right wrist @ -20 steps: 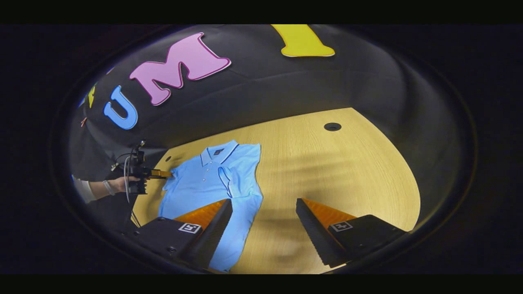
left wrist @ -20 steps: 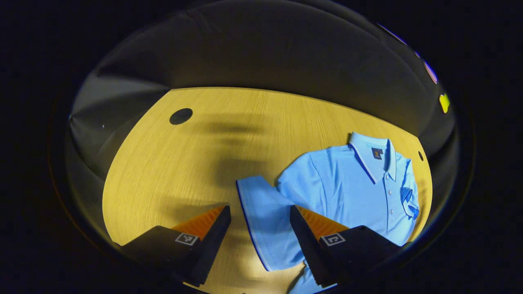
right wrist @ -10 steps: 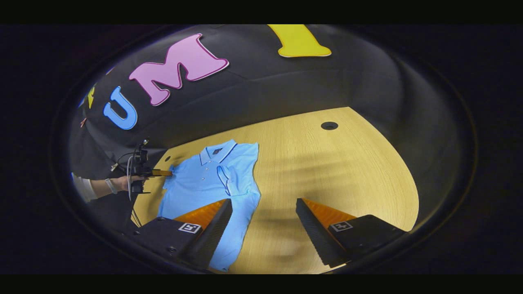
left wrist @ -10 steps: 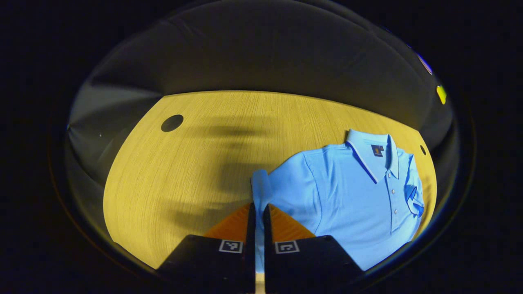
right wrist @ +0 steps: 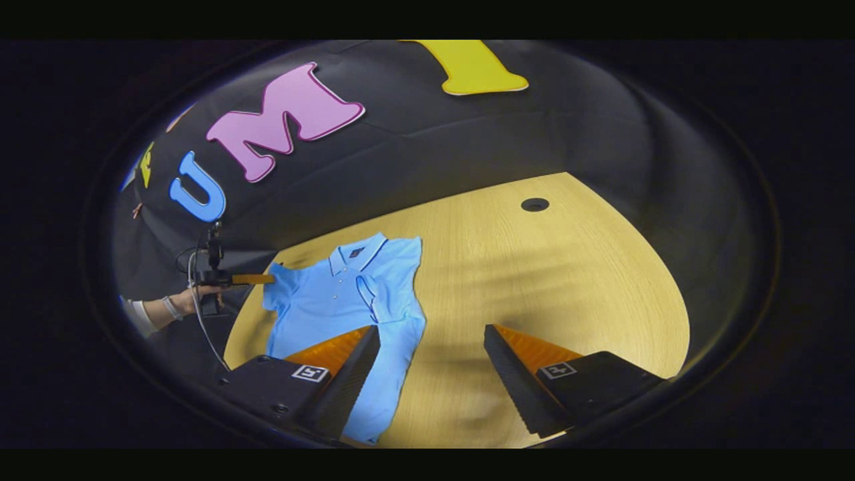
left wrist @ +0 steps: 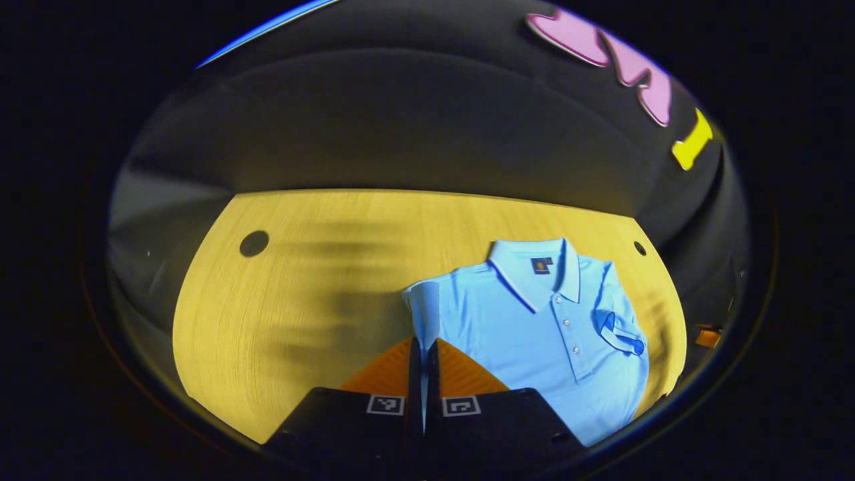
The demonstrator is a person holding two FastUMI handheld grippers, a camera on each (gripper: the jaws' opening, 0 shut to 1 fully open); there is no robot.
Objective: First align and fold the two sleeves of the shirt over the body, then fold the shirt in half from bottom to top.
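A light blue polo shirt (left wrist: 534, 321) lies face up on the wooden table (left wrist: 300, 287), collar toward the far wall. One sleeve (left wrist: 618, 331) is folded over the chest. My left gripper (left wrist: 422, 344) is shut on the other sleeve (left wrist: 425, 304), which stands up from between its fingers. In the right gripper view the shirt (right wrist: 340, 300) lies at left, and the left gripper (right wrist: 252, 278), held by a hand (right wrist: 190, 299), holds the sleeve (right wrist: 277, 284) off the table. My right gripper (right wrist: 431, 347) is open just right of the shirt's lower edge, with nothing between its fingers.
The table has round holes (left wrist: 254, 243) (left wrist: 640, 248) near its far corners, one also in the right gripper view (right wrist: 534, 204). Black cloth walls close in behind the table. Bare wood stretches left of the shirt (left wrist: 280, 314) and right of it (right wrist: 568, 280).
My left gripper went from open around the sleeve to shut on it, then lifted the sleeve and turned toward the shirt. The right gripper has barely moved.
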